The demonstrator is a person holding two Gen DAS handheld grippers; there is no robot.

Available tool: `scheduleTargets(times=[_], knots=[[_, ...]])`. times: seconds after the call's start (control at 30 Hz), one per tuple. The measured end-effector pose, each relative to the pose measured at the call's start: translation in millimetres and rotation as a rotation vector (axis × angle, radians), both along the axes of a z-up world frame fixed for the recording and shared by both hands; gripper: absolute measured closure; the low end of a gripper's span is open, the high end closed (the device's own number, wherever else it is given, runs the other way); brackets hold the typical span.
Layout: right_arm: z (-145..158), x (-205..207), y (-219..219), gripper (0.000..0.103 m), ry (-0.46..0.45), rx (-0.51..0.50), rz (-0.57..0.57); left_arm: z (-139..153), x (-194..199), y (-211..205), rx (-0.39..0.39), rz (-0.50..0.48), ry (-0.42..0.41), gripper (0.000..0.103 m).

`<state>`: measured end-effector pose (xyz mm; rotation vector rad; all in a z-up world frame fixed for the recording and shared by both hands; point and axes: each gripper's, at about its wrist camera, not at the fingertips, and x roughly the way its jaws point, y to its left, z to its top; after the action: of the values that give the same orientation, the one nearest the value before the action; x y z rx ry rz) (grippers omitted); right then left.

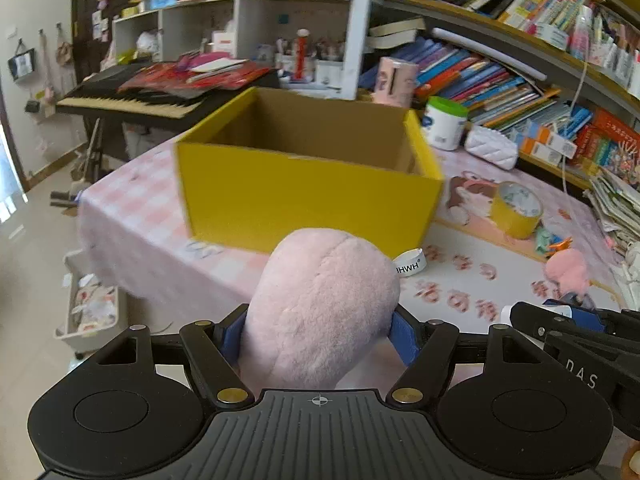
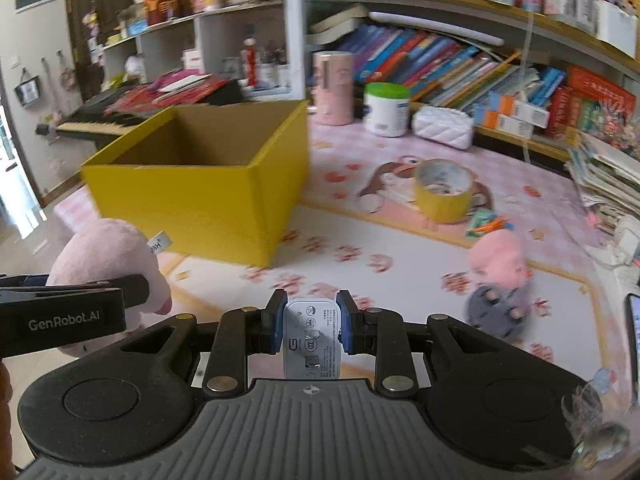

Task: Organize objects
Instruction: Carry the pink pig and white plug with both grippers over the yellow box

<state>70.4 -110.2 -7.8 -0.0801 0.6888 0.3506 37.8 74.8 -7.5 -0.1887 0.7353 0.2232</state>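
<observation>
Left wrist view: our left gripper (image 1: 318, 334) has its jaws closed partway round a pink plush toy (image 1: 320, 304), blue pads pressed into both sides of the soft body, white tag sticking out to the right. The toy is lifted off the tablecloth (image 1: 480, 320), just short of the near wall of the yellow box (image 1: 308, 196), which stands open-topped w/ a brown interior that looks empty as far as we can see. Judging by this, we're mid-carry: to drop it well we lift higher so the plush clears the near rim, centre over the opening, then release; a soft toy may snag on a pad, so open wide.

Right wrist view: our right gripper (image 2: 312, 330) is clamped on a white charger plug (image 2: 312, 340), jaws narrow, pads flat against its two sides, label facing us. It hangs over the tablecloth, well short of the box (image 2: 200, 188), w/ the left gripper & toy at the frame's left. We'd say go one at a time, left first, so the two don't collide over the opening. Still out on the cloth: a yellow tape roll (image 2: 442, 192), a pink pig doll (image 2: 500, 264) and a small colourful item just beside the roll.
</observation>
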Motion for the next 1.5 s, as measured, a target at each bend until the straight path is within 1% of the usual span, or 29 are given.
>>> scheduleTargets(times=[0.13, 0.33, 0.63, 0.9, 1.17, 1.5], knots=[[-2, -19, 22, 0.078, 0.019, 0.003, 0.011, 0, -21, 20, -0.003, 0.009, 0.006, 0.032], [-7, -48, 45, 0.078, 0.035, 0.014, -0.001, -1, -44, 42, 0.010, -0.010, 0.007, 0.032], [-11, -79, 57, 0.078, 0.043, 0.033, -0.060, -2, -65, 56, 0.024, -0.067, 0.001, 0.032], [-7, -91, 56, 0.078, 0.030, 0.015, -0.088, 0, -71, 56, 0.008, -0.106, -0.018, 0.032], [-2, -96, 57, 0.078, 0.012, 0.009, -0.099, 5, -75, 59, 0.003, -0.119, -0.046, 0.032], [1, -96, 71, 0.078, 0.005, 0.003, -0.074, 8, -78, 70, 0.007, -0.104, -0.060, 0.032]])
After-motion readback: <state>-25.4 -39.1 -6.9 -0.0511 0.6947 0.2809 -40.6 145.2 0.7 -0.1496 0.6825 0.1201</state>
